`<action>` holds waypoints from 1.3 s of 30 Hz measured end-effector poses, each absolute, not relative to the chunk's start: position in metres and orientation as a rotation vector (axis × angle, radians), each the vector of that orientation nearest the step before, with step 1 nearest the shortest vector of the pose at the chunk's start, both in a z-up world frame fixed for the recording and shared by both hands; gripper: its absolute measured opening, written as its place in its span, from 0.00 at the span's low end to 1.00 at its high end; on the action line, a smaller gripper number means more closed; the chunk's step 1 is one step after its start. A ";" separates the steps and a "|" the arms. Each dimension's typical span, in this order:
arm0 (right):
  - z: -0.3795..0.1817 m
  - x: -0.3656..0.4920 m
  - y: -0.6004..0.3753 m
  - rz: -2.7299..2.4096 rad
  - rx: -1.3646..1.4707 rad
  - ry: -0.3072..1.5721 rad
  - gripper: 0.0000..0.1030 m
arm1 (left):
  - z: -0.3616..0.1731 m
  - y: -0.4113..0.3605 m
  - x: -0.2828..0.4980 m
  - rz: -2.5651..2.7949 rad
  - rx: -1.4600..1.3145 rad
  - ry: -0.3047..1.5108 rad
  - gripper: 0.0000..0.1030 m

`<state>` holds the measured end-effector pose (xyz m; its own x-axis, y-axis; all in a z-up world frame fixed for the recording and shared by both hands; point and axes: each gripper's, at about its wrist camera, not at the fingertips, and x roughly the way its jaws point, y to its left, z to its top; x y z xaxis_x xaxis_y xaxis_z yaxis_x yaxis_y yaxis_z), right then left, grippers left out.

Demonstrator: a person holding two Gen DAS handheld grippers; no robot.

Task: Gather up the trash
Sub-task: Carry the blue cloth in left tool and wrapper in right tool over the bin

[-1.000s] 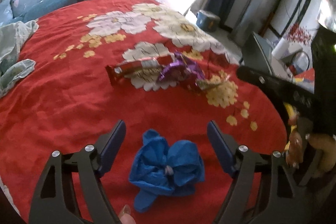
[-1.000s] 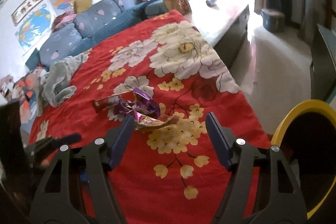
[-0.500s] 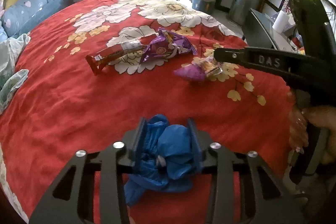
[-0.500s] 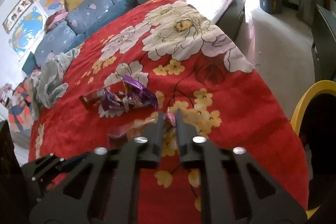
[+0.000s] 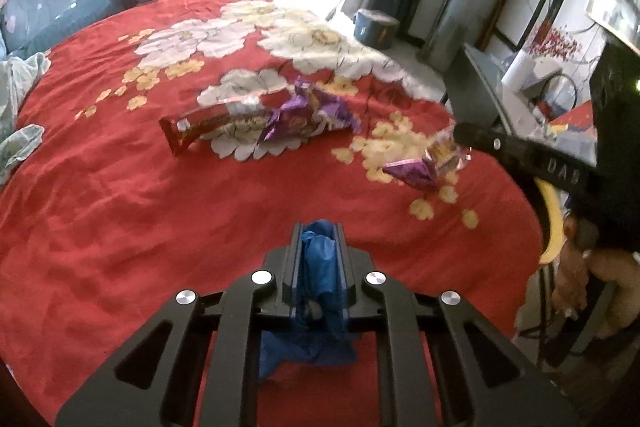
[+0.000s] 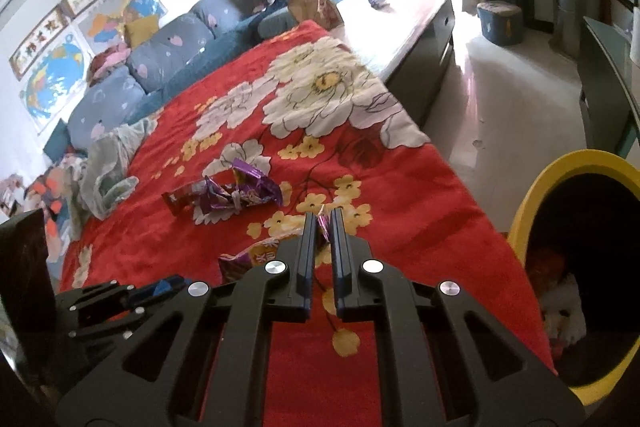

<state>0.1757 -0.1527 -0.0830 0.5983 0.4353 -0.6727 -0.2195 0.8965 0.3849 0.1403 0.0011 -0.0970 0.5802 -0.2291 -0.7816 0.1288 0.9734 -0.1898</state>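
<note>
The left tool is closing on a crumpled blue plastic bag near the bed's near edge; the right tool clenches a purple snack wrapper at its crinkled end by the right edge. Both are light, soft and slippery, so pinch bunched folds. The bag's lower part hides behind the linkage; the yellow bin's contents are murky.

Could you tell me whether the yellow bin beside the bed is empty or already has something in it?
Not empty: inside the yellow bin, the right wrist view shows white and reddish crumpled items low in its dark interior. How full it is cannot be told.
</note>
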 end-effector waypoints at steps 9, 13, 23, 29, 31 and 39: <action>-0.074 0.166 -0.179 0.353 0.267 0.815 0.04 | -0.067 -0.013 0.135 -0.266 -0.145 0.845 0.12; -0.069 0.164 -0.193 0.327 0.270 0.801 0.04 | -0.055 -0.024 0.134 -0.289 -0.131 0.817 0.12; -0.063 0.158 -0.234 0.250 0.300 0.776 0.04 | -0.041 -0.051 0.139 -0.347 -0.105 0.784 0.12; -0.060 0.156 -0.258 0.203 0.323 0.758 0.04 | -0.038 -0.071 0.144 -0.380 -0.090 0.780 0.12; -0.060 0.155 -0.265 0.188 0.329 0.754 0.04 | -0.038 -0.078 0.144 -0.390 -0.082 0.776 0.12; -0.060 0.153 -0.293 0.120 0.346 0.739 0.04 | -0.035 -0.105 0.146 -0.430 -0.047 0.765 0.12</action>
